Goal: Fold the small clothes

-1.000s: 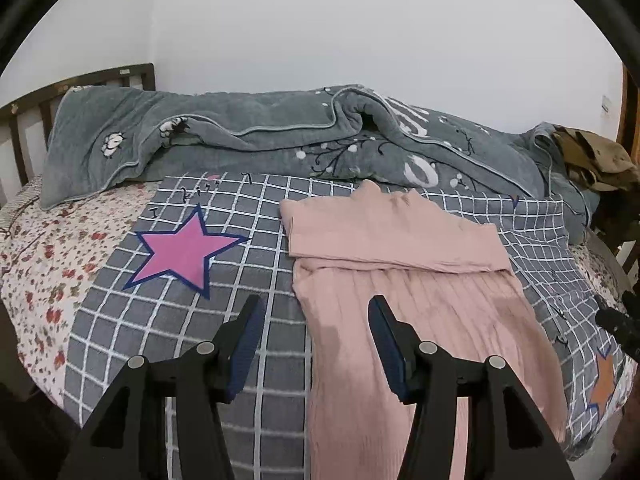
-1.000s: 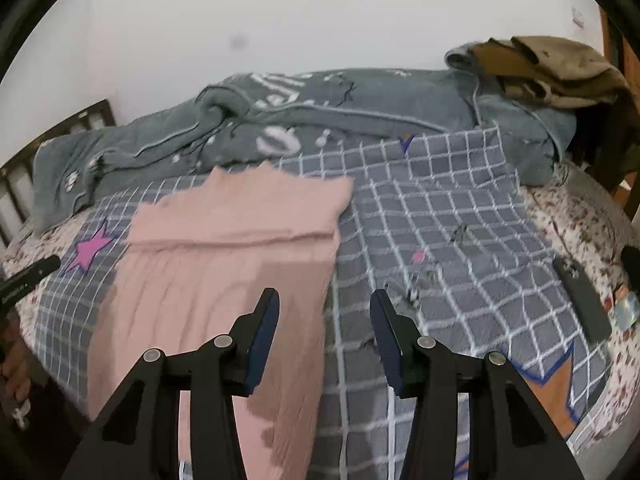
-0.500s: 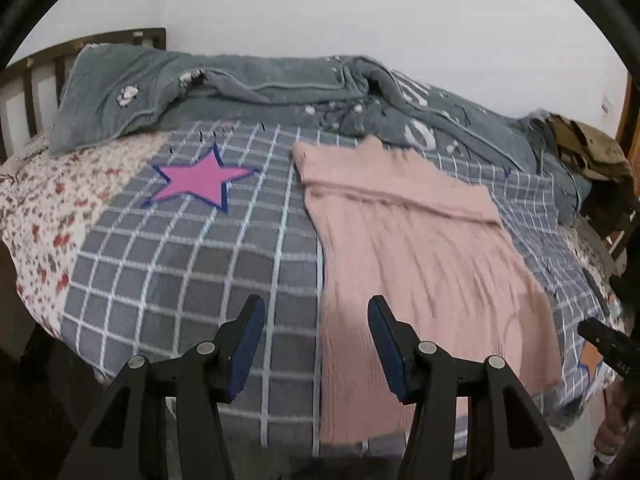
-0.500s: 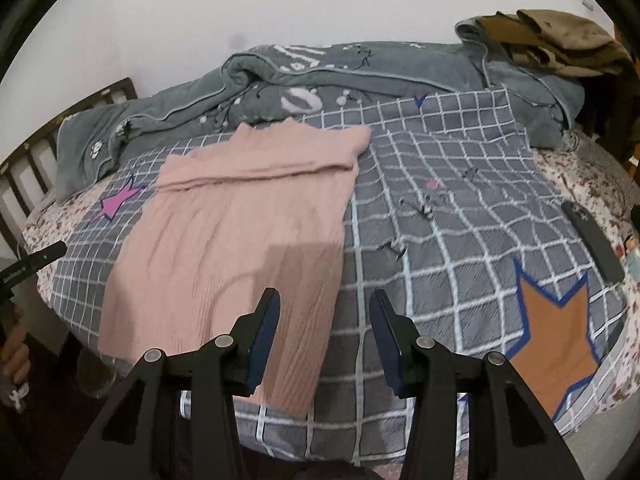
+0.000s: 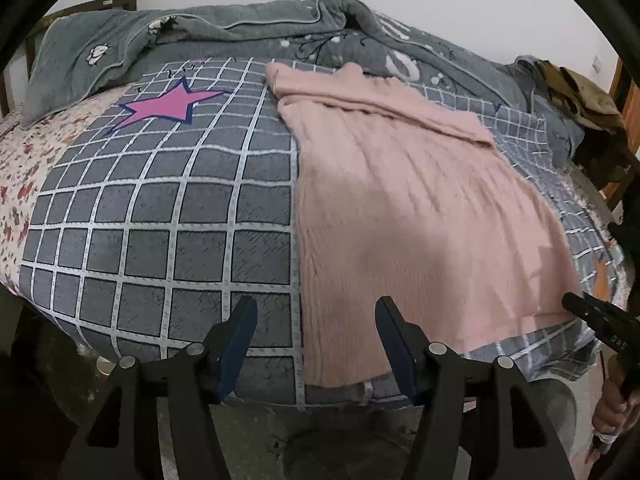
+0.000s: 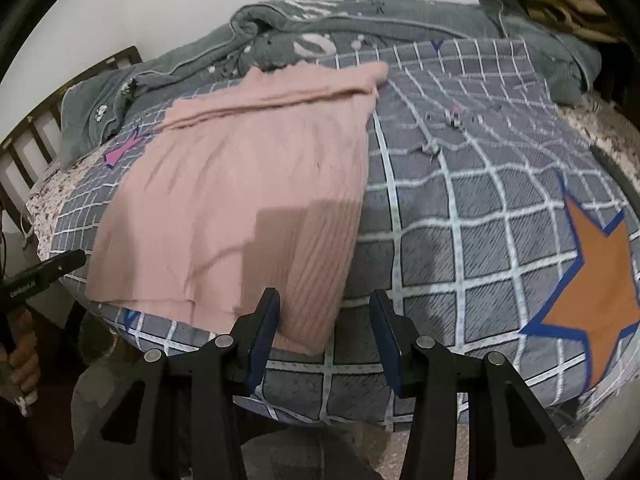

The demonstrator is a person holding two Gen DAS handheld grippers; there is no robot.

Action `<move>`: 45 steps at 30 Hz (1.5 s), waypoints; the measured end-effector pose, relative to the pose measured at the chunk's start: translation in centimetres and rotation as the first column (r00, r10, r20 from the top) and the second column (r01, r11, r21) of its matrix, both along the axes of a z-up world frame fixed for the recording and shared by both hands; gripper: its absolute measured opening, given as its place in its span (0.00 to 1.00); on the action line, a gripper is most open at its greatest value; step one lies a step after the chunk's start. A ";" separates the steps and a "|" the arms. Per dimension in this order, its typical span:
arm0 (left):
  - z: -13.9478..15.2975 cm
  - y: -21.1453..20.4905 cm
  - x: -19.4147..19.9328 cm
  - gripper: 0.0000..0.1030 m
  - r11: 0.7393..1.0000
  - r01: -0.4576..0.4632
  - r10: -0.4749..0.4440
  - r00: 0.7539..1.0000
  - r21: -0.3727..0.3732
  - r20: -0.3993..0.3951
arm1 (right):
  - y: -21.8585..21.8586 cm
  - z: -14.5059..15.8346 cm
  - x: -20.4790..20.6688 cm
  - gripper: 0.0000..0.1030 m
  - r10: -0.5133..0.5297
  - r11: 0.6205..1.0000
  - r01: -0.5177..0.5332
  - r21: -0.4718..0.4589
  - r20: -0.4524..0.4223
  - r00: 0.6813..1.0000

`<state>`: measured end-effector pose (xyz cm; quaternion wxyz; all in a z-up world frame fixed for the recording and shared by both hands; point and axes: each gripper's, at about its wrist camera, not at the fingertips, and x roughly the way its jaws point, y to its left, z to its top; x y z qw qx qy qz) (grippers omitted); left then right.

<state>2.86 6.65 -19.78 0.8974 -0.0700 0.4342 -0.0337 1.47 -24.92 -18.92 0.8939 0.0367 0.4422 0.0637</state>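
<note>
A pink ribbed knit garment (image 5: 416, 216) lies flat on the grey checked bedspread (image 5: 168, 216), its far end folded over and its near hem at the bed's front edge. It also shows in the right wrist view (image 6: 240, 200). My left gripper (image 5: 316, 336) is open and empty, hovering over the hem's left corner. My right gripper (image 6: 324, 332) is open and empty, over the hem's right corner. The right gripper's tip shows at the edge of the left wrist view (image 5: 600, 322); the left one shows in the right wrist view (image 6: 44, 274).
A rumpled grey quilt (image 5: 240, 36) lies along the wall. Brown clothes (image 5: 580, 92) are piled at the far right. The bedspread has a pink star (image 5: 168, 104) and an orange star (image 6: 592, 276). A wooden headboard (image 6: 24, 148) stands at the left. Floor lies below the bed edge.
Both grippers have pulled back toward the bed's front edge and now sit at the garment's near hem. Both stay open. The garment has not moved.
</note>
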 end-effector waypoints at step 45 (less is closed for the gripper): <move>-2.1 0.3 1.7 0.17 0.995 0.019 -0.029 0.994 -0.095 -0.108 | -0.2 -1.9 1.3 0.26 0.003 0.996 0.000 0.087 -0.034 0.999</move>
